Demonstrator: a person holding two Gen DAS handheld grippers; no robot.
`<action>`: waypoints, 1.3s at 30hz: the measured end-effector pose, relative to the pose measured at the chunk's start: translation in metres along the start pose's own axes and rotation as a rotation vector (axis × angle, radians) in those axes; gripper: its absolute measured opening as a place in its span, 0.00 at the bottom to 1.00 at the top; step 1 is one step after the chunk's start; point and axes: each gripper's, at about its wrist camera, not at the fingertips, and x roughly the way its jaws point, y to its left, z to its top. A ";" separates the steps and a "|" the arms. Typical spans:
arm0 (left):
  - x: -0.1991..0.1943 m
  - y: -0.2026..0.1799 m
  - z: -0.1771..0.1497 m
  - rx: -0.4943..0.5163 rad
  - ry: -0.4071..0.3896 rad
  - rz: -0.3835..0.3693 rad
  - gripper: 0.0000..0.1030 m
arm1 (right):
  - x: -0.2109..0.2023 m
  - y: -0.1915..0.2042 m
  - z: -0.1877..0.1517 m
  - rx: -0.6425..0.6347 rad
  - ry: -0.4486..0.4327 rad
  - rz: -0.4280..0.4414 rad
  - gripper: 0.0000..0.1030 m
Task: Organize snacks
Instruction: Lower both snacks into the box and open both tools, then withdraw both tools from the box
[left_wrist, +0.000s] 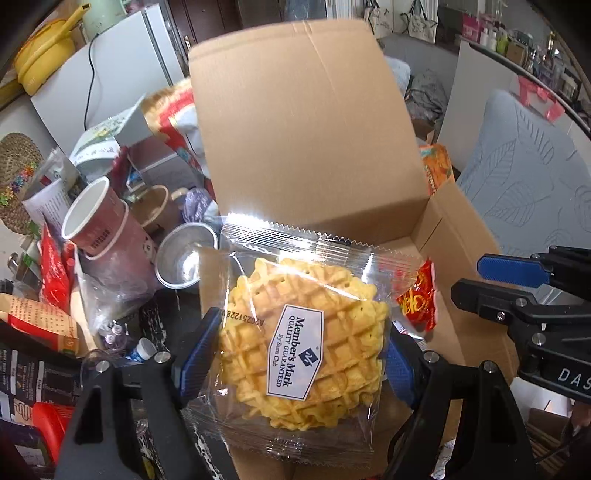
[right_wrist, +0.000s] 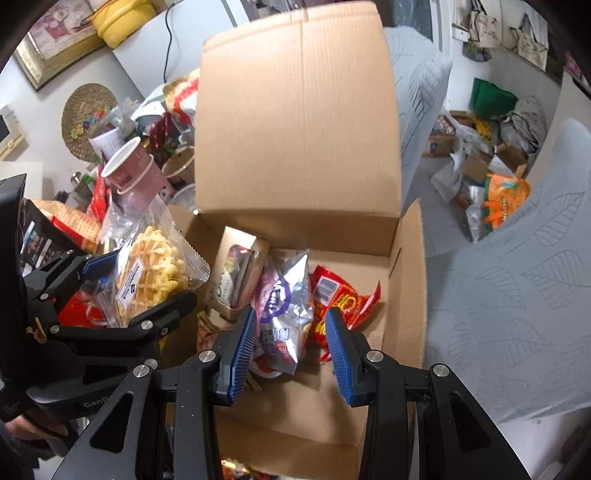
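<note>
The waffle packet (left_wrist: 295, 343) is clamped between the left gripper (left_wrist: 299, 354) fingers above the cardboard box (left_wrist: 436, 236) left edge; the right gripper (right_wrist: 291, 347) fingers stand parted, empty. Lowering inside is judged next.

One cardboard box (right_wrist: 299, 122), one wrapped waffle (left_wrist: 303, 354), two stacked pink cups (left_wrist: 99, 221), one red snack bag (right_wrist: 343, 306)

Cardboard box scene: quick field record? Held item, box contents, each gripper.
left gripper: shut on waffle pack, held over the box's left edge
right gripper: open, nothing between fingers, above box
cardboard box: open, flap upright
box contents: silver snack bag, red snack bag, small carton
</note>
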 end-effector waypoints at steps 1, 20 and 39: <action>-0.003 0.000 0.001 0.001 -0.007 0.001 0.78 | -0.003 0.001 0.000 -0.002 -0.006 -0.002 0.38; -0.098 0.011 0.001 -0.036 -0.154 -0.032 0.86 | -0.090 0.032 -0.010 -0.021 -0.128 -0.022 0.38; -0.203 0.011 -0.053 0.000 -0.267 -0.069 0.86 | -0.177 0.075 -0.068 -0.015 -0.223 0.000 0.37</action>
